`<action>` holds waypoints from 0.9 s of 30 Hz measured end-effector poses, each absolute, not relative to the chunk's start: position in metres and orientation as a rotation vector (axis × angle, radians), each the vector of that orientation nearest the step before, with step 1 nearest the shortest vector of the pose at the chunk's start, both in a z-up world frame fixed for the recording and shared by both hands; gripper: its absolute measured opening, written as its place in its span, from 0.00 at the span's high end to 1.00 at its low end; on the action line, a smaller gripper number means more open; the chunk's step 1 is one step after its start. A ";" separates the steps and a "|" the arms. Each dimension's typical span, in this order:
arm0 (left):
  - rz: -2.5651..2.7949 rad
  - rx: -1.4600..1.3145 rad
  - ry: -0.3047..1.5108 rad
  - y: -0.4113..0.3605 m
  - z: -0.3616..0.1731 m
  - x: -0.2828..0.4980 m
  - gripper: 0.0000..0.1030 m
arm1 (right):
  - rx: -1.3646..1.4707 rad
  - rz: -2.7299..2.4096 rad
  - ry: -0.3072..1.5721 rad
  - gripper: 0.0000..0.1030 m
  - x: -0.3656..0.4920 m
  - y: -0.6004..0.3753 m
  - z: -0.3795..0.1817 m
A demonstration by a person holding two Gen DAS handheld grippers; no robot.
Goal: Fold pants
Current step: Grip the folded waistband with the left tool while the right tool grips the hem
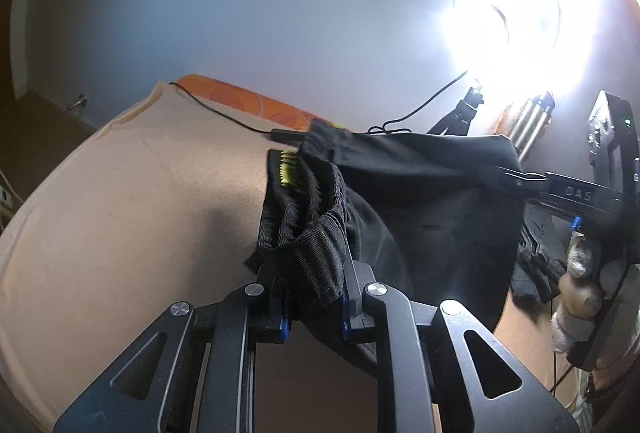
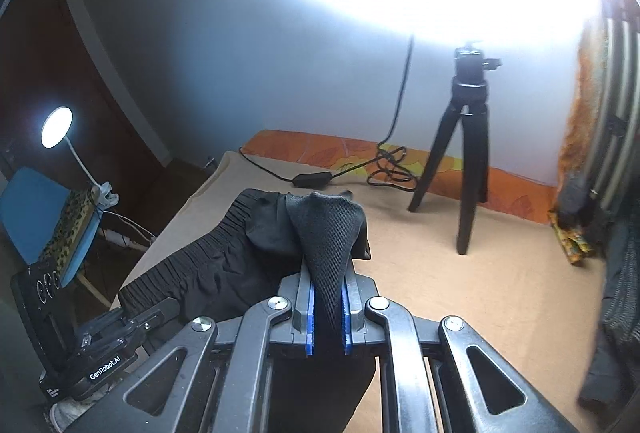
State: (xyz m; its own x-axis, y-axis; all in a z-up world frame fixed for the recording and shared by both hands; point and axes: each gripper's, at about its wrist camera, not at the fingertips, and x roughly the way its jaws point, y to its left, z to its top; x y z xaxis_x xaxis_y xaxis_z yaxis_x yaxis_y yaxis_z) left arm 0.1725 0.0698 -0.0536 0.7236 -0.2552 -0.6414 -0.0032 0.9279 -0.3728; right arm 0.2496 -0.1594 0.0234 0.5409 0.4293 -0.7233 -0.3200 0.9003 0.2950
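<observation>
While the black pants [image 1: 420,201] hang stretched between both tools above the beige bed sheet [image 1: 120,201], each gripper has a bite of fabric. The left gripper [image 1: 314,297] is clamped on the ribbed elastic waistband [image 1: 304,233], blue-tipped fingers narrow w/ the band bunched up btwn them; a yellow-green label [image 1: 289,169] shows at the far end of the band. From that view the cloth spans to the right, where the right gripper [image 1: 520,179] pinches the other end, the person's hand [image 1: 580,285] wrapped round its handle.

In the right wrist view, the right gripper [image 2: 328,297] has its blue pads [image 2: 310,317] pressed close on a ribbed cuff-like fold [image 2: 326,233] that sticks up past the tips. The rest of the garment sags to the left toward the left gripper [image 2: 140,313], gathered waistband running along the edge.

On the sheet behind: a black power adapter [image 2: 312,179] w/ a coiled cable [image 2: 390,169], a black tripod [image 2: 464,153] standing near the wall, an orange patterned cover [image 2: 512,189] along the bed's far edge. A very bright ring light [image 1: 516,13] washes out the upper right of the left view. A small desk lamp [image 2: 57,127] glows at the left, off the bed, clipped by a blue chair [image 2: 28,209].
</observation>
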 end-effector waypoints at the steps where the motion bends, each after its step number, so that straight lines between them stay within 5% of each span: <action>1: -0.144 -0.381 0.773 0.073 -0.059 0.177 0.85 | 0.134 0.440 0.897 0.93 0.250 -0.161 0.023; 15: -0.167 -0.334 0.913 0.057 -0.125 0.232 0.80 | 0.162 0.298 1.010 0.93 0.267 -0.203 -0.045; 22: -0.099 -0.253 0.900 0.056 -0.126 0.229 0.48 | 0.222 0.246 1.045 0.94 0.265 -0.236 -0.083; 27: -0.092 -0.247 0.916 0.055 -0.130 0.232 0.46 | 0.277 0.245 1.057 0.95 0.267 -0.250 -0.093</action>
State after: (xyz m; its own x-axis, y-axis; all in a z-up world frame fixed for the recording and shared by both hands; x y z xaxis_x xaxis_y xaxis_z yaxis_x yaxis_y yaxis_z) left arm 0.2323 0.0552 -0.1303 0.6076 -0.1833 -0.7728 -0.0264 0.9678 -0.2503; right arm 0.2667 -0.2501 -0.0929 0.4707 0.3288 -0.8187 -0.0653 0.9384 0.3393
